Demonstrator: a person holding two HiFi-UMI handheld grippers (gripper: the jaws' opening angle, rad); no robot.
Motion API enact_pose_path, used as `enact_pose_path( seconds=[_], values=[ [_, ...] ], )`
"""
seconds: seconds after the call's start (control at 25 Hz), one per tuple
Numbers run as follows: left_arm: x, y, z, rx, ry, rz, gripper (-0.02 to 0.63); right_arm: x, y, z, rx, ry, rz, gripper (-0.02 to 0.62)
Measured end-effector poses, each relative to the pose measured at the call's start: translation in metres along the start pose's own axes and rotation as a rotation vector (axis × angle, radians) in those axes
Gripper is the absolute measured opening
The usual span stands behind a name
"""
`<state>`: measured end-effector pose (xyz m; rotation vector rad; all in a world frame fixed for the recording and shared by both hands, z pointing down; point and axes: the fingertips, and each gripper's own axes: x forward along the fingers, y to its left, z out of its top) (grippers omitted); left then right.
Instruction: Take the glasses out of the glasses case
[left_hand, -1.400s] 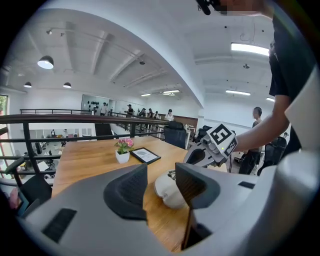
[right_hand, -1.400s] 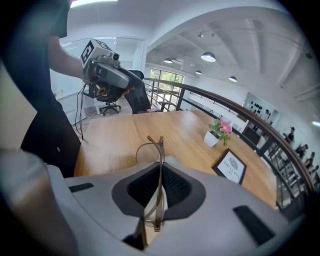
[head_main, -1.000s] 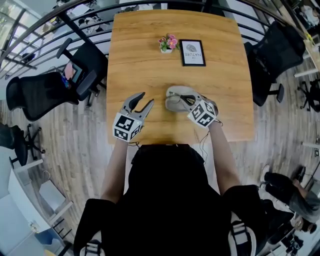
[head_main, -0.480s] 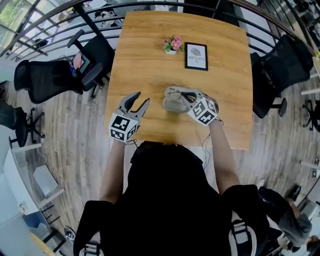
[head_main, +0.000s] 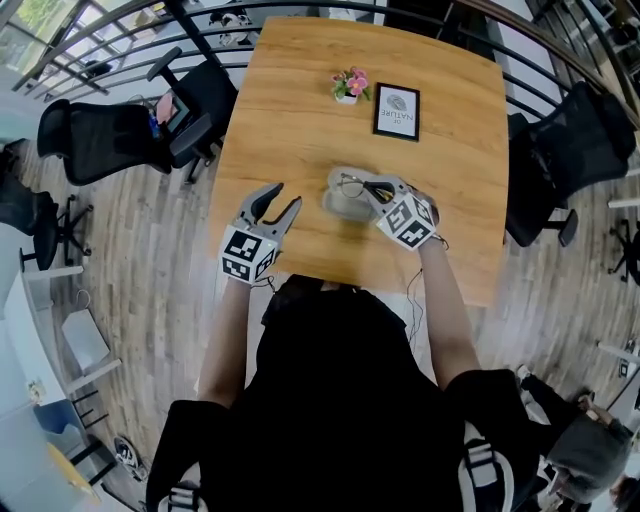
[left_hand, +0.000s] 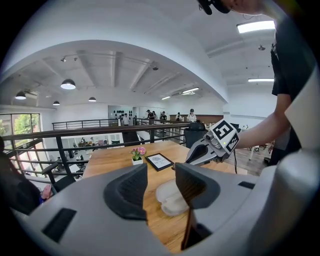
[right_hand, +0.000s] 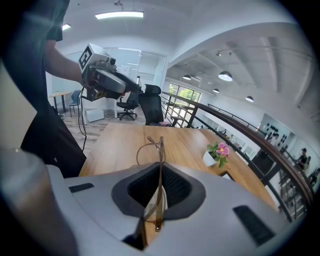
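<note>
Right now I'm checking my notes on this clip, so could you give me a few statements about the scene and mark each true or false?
1. The right gripper is shut on the glasses. True.
2. The left gripper holds the glasses case. False: its jaws stand apart with nothing between them, and the case lies on the wooden table beyond it.
3. A potted flower stands beside a picture frame at the table's far end. True.
4. The glasses case is the only thing on the table. False: the potted flower and the picture frame stand there too.
</note>
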<state>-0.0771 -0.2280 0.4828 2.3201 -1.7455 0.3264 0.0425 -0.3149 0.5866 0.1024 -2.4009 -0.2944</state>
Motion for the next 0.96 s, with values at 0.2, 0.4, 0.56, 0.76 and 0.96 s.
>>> enact_pose_path(
  seconds=[0.2, 0.4, 0.56, 0.76, 0.96],
  values=[
    [-0.005, -0.013, -0.004, -0.003, 0.005, 0.016, 0.186, -0.004, 0.003, -0.006, 0.001, -0.008, 0.009, 0.023],
    [-0.011, -0.019, -0.007, -0.006, 0.006, 0.042, 0.186, -0.006, 0.006, -0.005, -0.004, -0.025, 0.019, 0.023],
    [-0.017, -0.021, -0.007, -0.009, -0.002, 0.062, 0.186, -0.007, 0.009, -0.006, -0.013, -0.028, 0.024, 0.023],
    [-0.02, -0.024, -0.007, -0.011, -0.003, 0.071, 0.187, -0.011, 0.009, -0.006, -0.018, -0.028, 0.023, 0.023],
    [-0.017, -0.027, -0.008, -0.012, -0.007, 0.065, 0.186, -0.011, 0.009, -0.007, -0.019, -0.026, 0.026, 0.023]
  ],
)
